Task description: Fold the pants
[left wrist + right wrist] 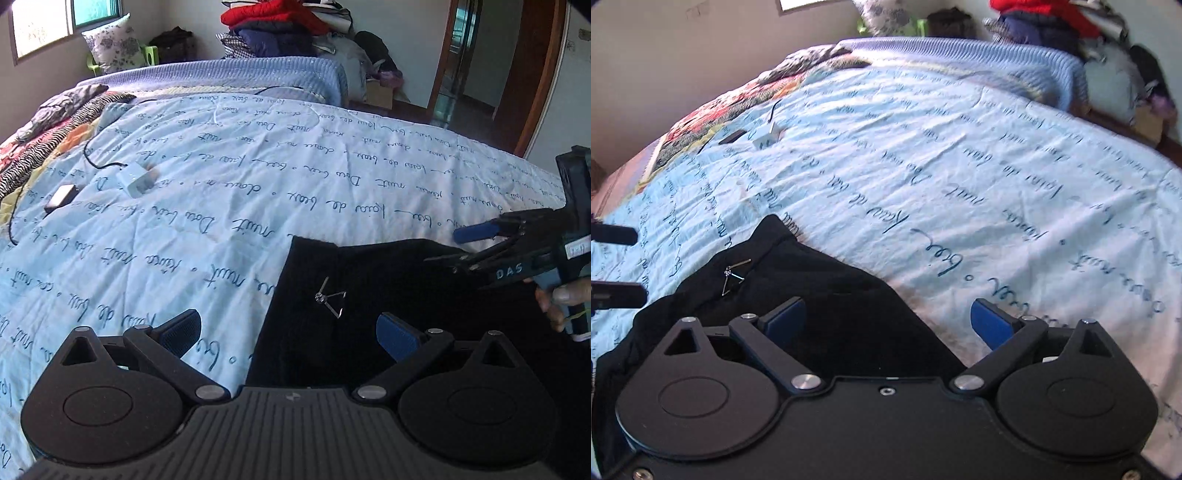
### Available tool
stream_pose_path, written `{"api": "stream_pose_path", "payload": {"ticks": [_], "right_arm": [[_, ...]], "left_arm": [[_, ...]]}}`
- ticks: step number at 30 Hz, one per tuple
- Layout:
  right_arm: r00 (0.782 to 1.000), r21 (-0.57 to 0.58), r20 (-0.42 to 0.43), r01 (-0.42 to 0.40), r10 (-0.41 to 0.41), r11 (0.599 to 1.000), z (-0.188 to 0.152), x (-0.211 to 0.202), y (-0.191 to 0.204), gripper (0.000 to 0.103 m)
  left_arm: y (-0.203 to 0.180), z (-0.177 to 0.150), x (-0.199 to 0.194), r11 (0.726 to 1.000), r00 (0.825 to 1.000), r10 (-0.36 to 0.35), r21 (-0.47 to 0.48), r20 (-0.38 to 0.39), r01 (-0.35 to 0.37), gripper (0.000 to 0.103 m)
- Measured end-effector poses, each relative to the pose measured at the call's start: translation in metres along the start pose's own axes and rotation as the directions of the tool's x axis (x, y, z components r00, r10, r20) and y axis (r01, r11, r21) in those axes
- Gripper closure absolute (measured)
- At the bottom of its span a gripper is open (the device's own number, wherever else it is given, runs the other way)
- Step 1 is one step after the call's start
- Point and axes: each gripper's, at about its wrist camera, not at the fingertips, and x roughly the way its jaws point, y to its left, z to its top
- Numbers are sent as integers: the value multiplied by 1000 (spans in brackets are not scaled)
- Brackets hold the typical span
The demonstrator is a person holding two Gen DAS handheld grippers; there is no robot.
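Note:
Black pants [388, 288] lie on a light blue bedspread with dark script [258, 166], a small silver zip pull [330, 299] showing on them. My left gripper [290, 336] is open just above the pants' left edge, one pad over the bedspread and the other over the black cloth. My right gripper [458, 247] comes in from the right, a hand on its handle, low over the pants' far right corner. In the right wrist view the right gripper [888, 321] is open astride the right edge of the pants [831, 295], gripping nothing. The left gripper [624, 264] shows at the left border.
A white charger block [135, 179] with a black cable and a dark flat device [61, 197] lie on the bed's far left. A patterned blanket [44, 147] covers the left side. Piled clothes [280, 26] sit behind the bed, and a doorway [476, 74] opens at the right.

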Motion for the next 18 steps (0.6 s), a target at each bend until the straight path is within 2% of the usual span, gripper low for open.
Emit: {"api": "stream_pose_path", "payload": {"ticks": [3,5,7,11,14,15,17,18], "right_arm": [[1000,-97,-15,16,-17,995,-5,3,19,67],[998,-214,14,69,-67,975,-13,-4,42,86],[992,-321,44,127,-119,939,-23,-10,65,87],[978,-487,111,208,-176,848,-46,-24,100,87],[964,-570,177,263,-197,778,-59,-37,123,87],[959,-587,199,280,-200,760,-63,-42,129,87],[948,-622,239,316,-210,717,-70,-51,141,87],[941,-639,260,336,-217,692,-74,-55,146,87]], "left_arm": [[-6,23,26,996,994,-80,-35,-72,78,1],[-2,35,43,982,981,-155,-123,-117,140,2],[5,42,57,955,967,-214,-237,-137,178,3],[11,51,77,899,939,-303,-376,-162,225,5],[15,52,93,833,893,-411,-473,-182,287,8],[16,52,98,815,883,-430,-502,-189,290,12],[19,53,103,797,878,-437,-537,-196,276,16],[21,52,104,789,879,-435,-553,-197,267,23]]}}
